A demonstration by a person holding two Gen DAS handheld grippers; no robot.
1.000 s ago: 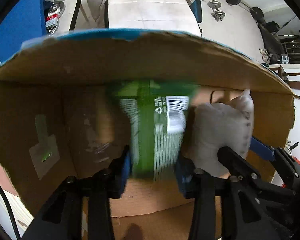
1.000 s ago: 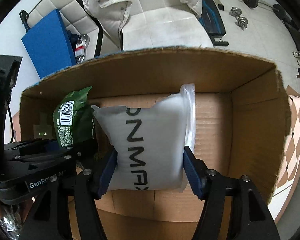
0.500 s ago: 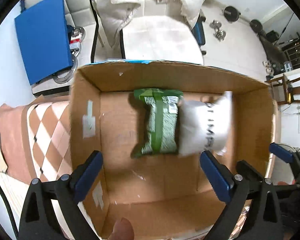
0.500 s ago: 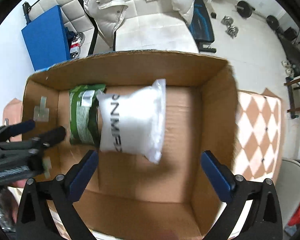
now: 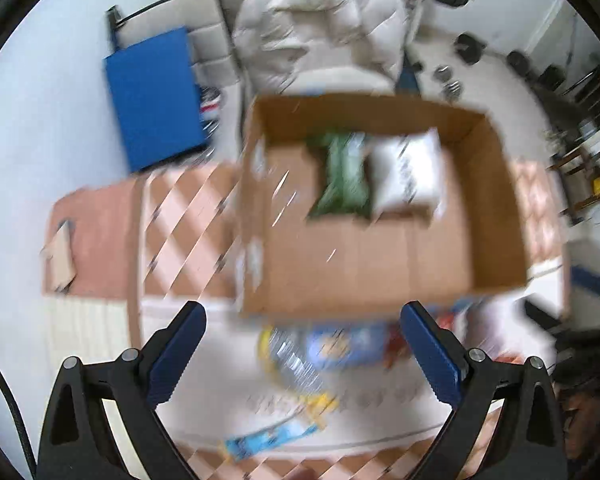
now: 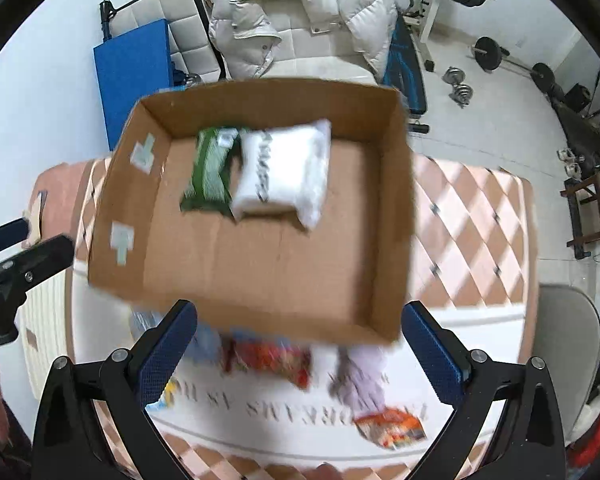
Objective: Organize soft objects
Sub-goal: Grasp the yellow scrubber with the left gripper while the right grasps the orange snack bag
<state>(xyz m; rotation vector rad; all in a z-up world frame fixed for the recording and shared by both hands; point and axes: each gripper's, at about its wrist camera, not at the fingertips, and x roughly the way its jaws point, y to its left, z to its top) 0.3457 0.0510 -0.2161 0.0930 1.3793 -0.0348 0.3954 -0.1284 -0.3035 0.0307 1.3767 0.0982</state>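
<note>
Right wrist view: green packet [image 6: 210,170] and white pouch [image 6: 284,172] side by side toward 12 o'clock inside cardboard box [image 6: 260,272], dark lettering on pouch blurred, unreadable. Red snack bag [image 6: 272,360] at 6 o'clock, outside box. Left wrist view alone: clear bottle [image 5: 296,364], blue packet [image 5: 346,346]. Left gripper [image 5: 300,344], right gripper [image 6: 298,340] spread wide, empty.

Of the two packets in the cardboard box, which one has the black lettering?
The white packet, beside the green packet, which shows only pale print and a label.
</note>
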